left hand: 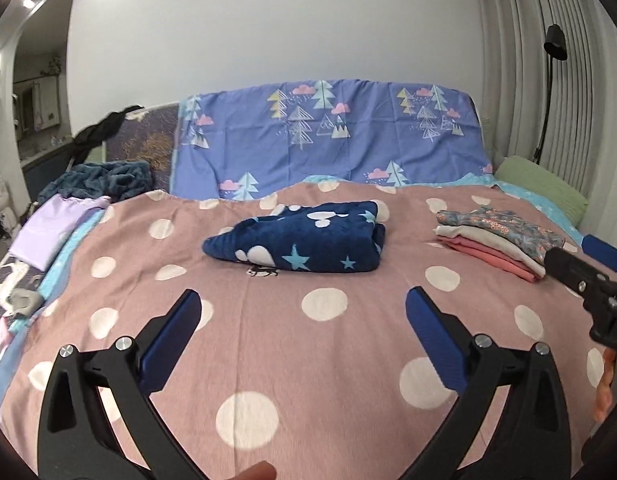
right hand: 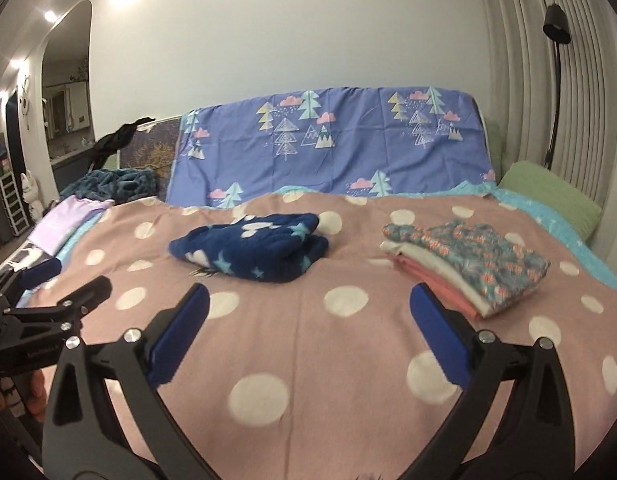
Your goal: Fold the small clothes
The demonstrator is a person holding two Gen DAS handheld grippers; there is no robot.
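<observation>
Scanning from the left edge of the bed, one lilac garment (left hand: 54,226) lies flat and loosely spread on the turquoise sheet, beside a rumpled teal blanket (left hand: 104,180); whether the lilac piece is waiting to be folded cannot be told. A small grey item (left hand: 22,300) sits nearer the left corner, too blurred to name.

On the pink dotted blanket (left hand: 308,360), towards its far middle, rests one navy fleece garment (left hand: 304,242) with stars and white clouds, already doubled into a thick bundle. I judge this piece done, or close to it.

Further right stands one neat pile of folded clothes (right hand: 468,268), near the navy bundle but apart from it. Three layers can be counted: a floral piece on top, a cream one under it, a coral-pink one at the bottom. A green pillow (right hand: 548,188) lies beyond the pile, by the curtain.

So four folded pieces show, with perhaps one left on the far left.

Both tools hover over the near part of the pink blanket, well short of the clothes. The left gripper (left hand: 304,312) has its blue pads spread wide with nothing between them. The right gripper (right hand: 310,308) is likewise spread wide and empty.
</observation>
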